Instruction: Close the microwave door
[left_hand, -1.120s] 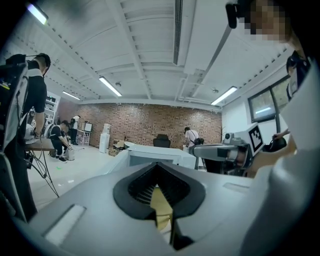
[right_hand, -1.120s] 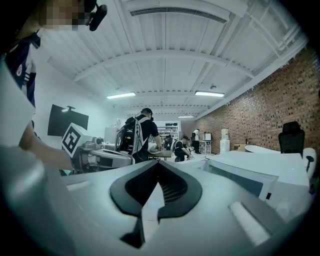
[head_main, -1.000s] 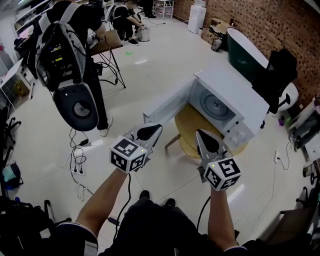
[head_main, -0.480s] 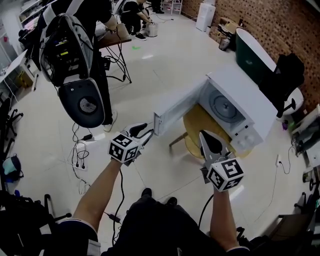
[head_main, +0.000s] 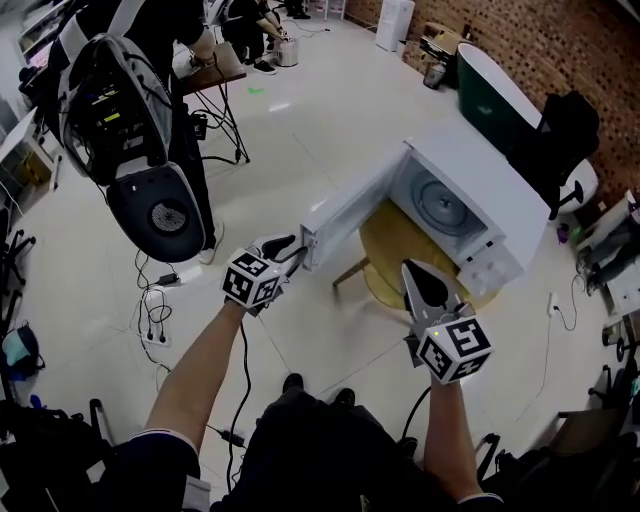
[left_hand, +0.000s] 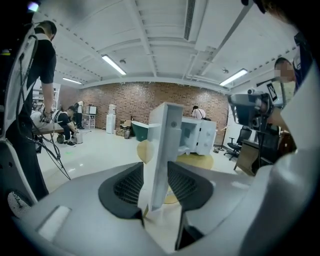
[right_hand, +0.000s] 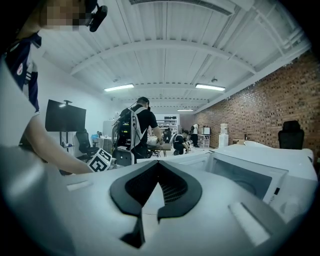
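Note:
The white microwave (head_main: 490, 200) sits on a round wooden table (head_main: 385, 250) with its door (head_main: 350, 210) swung wide open to the left. My left gripper (head_main: 297, 247) is at the door's free edge. In the left gripper view the door edge (left_hand: 162, 150) stands upright between the open jaws of that gripper (left_hand: 154, 180), with small gaps to both pads. My right gripper (head_main: 420, 275) is shut and empty, held in front of the table below the microwave's open cavity (right_hand: 250, 175); its tips (right_hand: 158, 167) meet.
A person carrying a backpack rig (head_main: 130, 130) stands at the left, with cables (head_main: 155, 320) on the floor nearby. A dark green tub (head_main: 490, 100) and a black office chair (head_main: 560, 150) stand behind the microwave by the brick wall.
My left gripper has gone from shut to open and moved forward and down to the door's free edge, which now sits between its jaws. The right gripper has stayed put.

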